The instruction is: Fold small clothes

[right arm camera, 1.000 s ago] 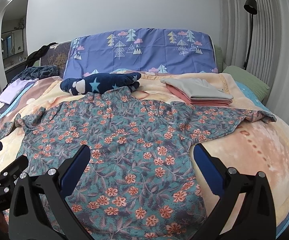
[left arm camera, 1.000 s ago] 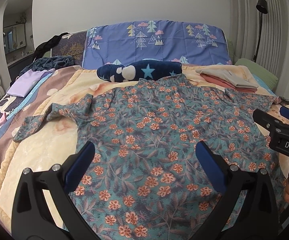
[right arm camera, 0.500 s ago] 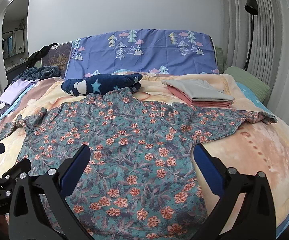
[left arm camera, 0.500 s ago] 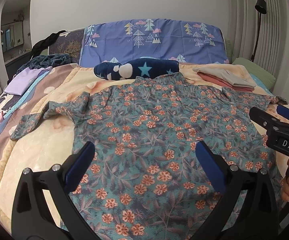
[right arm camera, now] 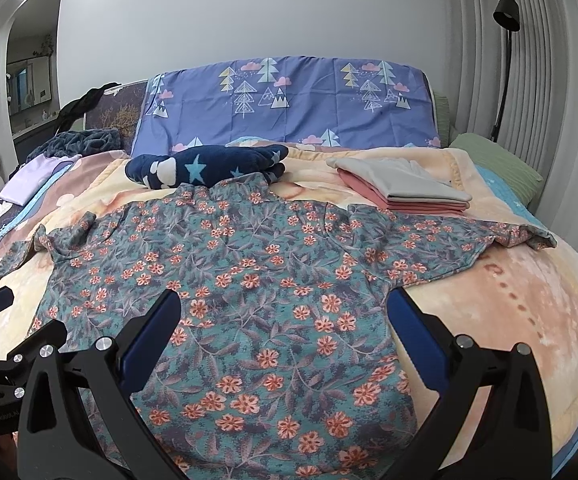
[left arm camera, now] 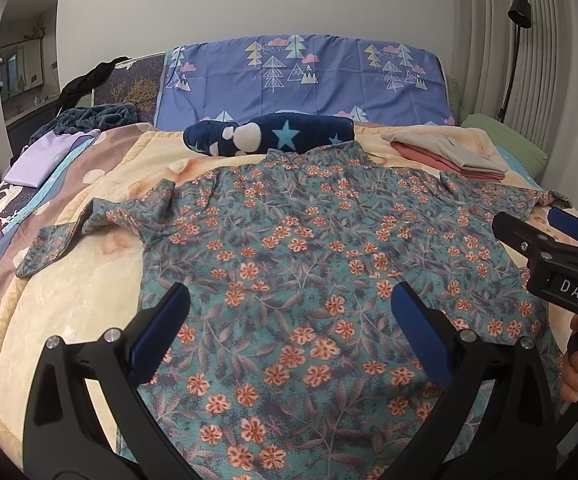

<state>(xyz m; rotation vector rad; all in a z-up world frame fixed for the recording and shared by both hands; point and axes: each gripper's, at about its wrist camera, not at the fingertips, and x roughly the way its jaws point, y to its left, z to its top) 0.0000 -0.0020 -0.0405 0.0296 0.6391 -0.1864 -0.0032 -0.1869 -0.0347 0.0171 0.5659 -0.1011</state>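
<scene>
- The floral shirt [left arm camera: 301, 264] is lying spread flat on the bed's blanket [left arm camera: 89, 280], collar away from both tools, sleeves out to either side.
- The left hand-held gripper [left arm camera: 289, 328] is hanging just above the lower body of the shirt — fingers standing wide apart, nothing between them.
- The right hand-held gripper [right arm camera: 285, 332] is doing the same over the hem on its own side, also spread wide and carrying nothing.
- Change over the last second: both views are sitting slightly higher and further back than before; the shirt itself is lying as it was. Reading this as smoothing finished and the tools pulling off to pick grasp points.
- The sleeve off to the left of the left tool [left arm camera: 89, 224] is lying rumpled and doubled over; the sleeve off to the right of the right tool [right arm camera: 489, 240] is lying straighter, cuff curled.
- A folded stack [right arm camera: 401, 188], grey on pink, is sitting beyond the right sleeve; a star-print bundle [right arm camera: 209, 168] is touching the collar.
- Judgement: no fold begun on this garment — a sleeve or side edge is likely coming next.
</scene>
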